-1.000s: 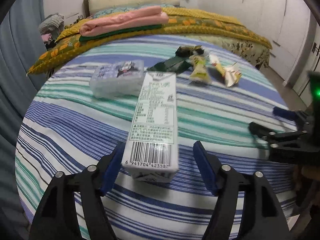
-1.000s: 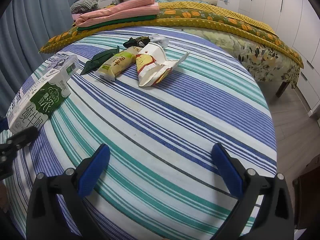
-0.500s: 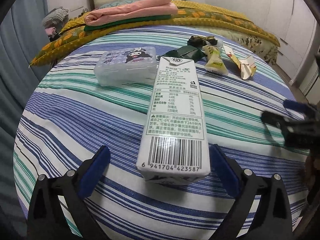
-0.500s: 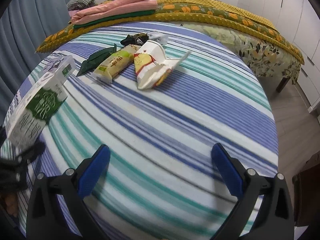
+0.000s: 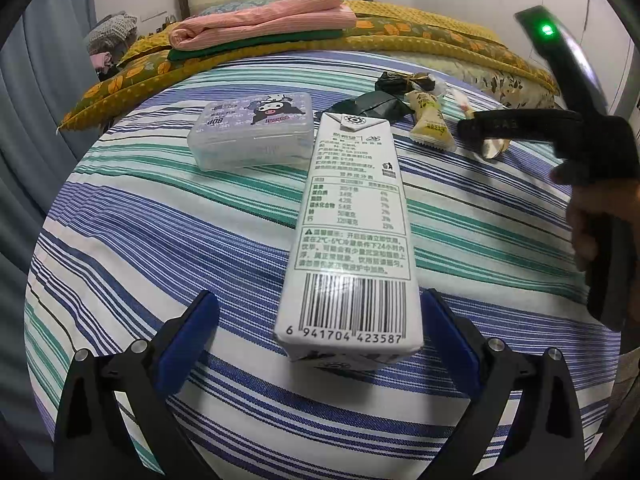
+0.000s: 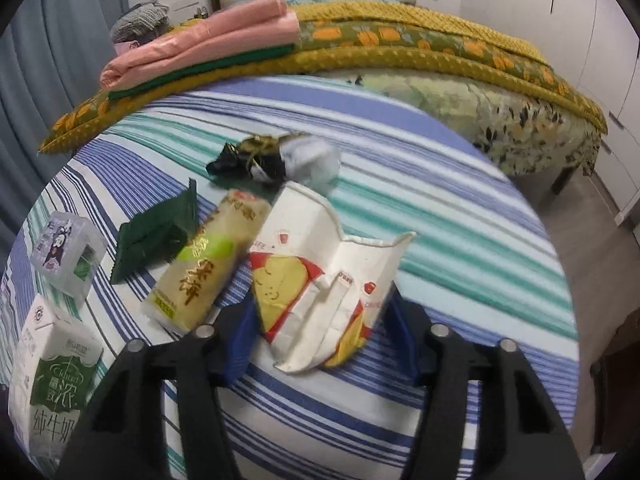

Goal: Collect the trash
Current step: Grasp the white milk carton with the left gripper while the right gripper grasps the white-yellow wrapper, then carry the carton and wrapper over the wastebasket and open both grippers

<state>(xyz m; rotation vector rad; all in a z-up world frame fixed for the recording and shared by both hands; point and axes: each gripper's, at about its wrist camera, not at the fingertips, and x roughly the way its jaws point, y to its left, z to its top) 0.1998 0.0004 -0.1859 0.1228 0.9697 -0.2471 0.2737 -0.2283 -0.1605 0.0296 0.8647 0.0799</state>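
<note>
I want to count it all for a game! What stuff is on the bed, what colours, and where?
milk carton: 1, white and green, lying on the striped sheet between the left fingers
plastic box: 1, clear with a cartoon lid, behind the carton
paper bag: 1, white, red and yellow, between the right fingers
snack pack: 1, cream, left of the bag
green wrapper: 1, dark green, left of the snack
crumpled wrappers: small pile, black and grey, farther back
folded cloths: pink on green, on the yellow quilt
left gripper: open
right gripper: closing on the bag
</note>
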